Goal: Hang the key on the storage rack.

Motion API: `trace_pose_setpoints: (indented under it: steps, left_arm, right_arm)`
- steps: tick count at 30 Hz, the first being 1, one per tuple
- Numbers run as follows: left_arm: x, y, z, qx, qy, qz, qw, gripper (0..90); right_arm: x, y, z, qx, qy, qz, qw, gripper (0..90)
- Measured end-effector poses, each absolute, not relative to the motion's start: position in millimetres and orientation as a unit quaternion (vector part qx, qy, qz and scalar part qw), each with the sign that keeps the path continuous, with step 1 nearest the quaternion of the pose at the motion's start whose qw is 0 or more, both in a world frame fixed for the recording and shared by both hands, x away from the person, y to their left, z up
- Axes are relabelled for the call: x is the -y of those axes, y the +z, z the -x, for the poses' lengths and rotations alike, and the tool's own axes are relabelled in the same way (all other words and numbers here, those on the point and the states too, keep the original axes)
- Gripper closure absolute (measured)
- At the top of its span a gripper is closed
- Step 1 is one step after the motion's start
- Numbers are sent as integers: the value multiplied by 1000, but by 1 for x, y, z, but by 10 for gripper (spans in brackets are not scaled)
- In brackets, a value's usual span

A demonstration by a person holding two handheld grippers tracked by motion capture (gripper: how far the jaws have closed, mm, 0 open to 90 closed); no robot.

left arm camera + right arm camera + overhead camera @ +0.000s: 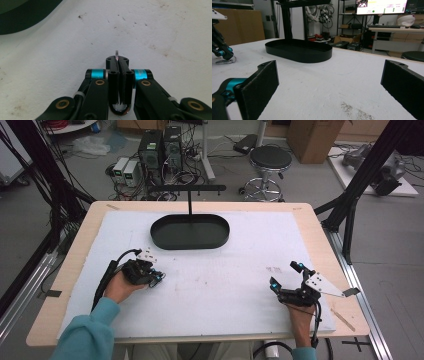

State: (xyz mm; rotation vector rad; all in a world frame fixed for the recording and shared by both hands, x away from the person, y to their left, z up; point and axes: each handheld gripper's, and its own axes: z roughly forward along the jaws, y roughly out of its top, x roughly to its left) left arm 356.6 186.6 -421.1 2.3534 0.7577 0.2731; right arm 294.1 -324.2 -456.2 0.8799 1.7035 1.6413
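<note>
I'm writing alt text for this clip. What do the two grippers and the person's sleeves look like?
Both the left gripper and the right gripper are black, with cyan bands by the jaws, brass-coloured pivot rivets, flat dark jaw pads, a grey three-cornered plate on top and a trailing black cable. The sleeves are teal.

Left gripper [159,279], right gripper [285,279], black tray [190,232], white mat [225,270]

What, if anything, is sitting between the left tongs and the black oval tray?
Nothing visible. The left tongs, closed on a thin silvery piece, sit on the near side of the black oval tray, with just bare white mat between them.
</note>
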Motion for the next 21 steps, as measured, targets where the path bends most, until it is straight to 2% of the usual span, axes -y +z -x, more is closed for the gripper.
trace_pose_setpoints:
  steps: [7,21]
  left_arm:
    - [-188,-418,-355,-281,111,-896,326,884]
    - [-201,-392,-350,-266,130,-871,393,885]
  right_arm:
    - [324,-456,-293,-644,619,-335,300,7]
    - [324,-456,-294,-642,620,-331,306,7]
